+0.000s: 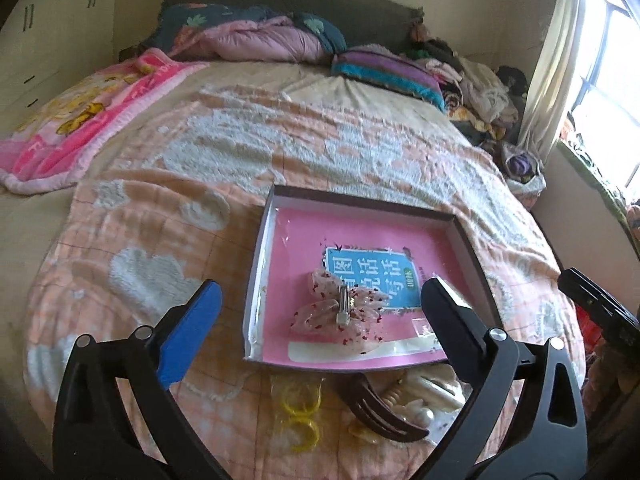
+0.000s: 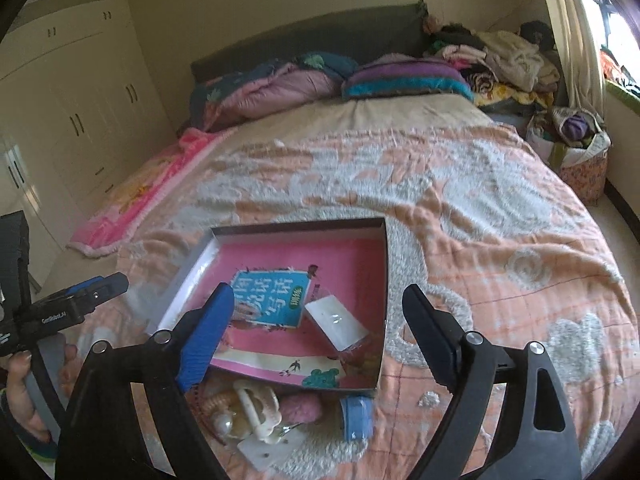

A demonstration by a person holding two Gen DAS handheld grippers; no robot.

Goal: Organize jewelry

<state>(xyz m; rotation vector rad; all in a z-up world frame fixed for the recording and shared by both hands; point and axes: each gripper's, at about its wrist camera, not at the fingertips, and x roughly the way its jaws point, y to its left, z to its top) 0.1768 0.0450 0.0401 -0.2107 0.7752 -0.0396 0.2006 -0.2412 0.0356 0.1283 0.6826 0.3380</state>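
You are working in a bedroom of a lived-in home. You are leaning over a wide bed (image 1: 280,140) that is wearing an orange-and-white quilt (image 2: 460,208), with a pink cartoon blanket (image 1: 76,128) lying along one edge. Bundled duvets (image 1: 256,36) and a striped pillow (image 2: 404,78) are resting against a dark padded headboard (image 2: 320,36). Folded clothes (image 2: 508,64) are piling up in the corner by the headboard. Cream wardrobe doors (image 2: 76,92) with dark handles are lining one wall, and daylight is coming through a curtained window (image 1: 600,64) on the other side.
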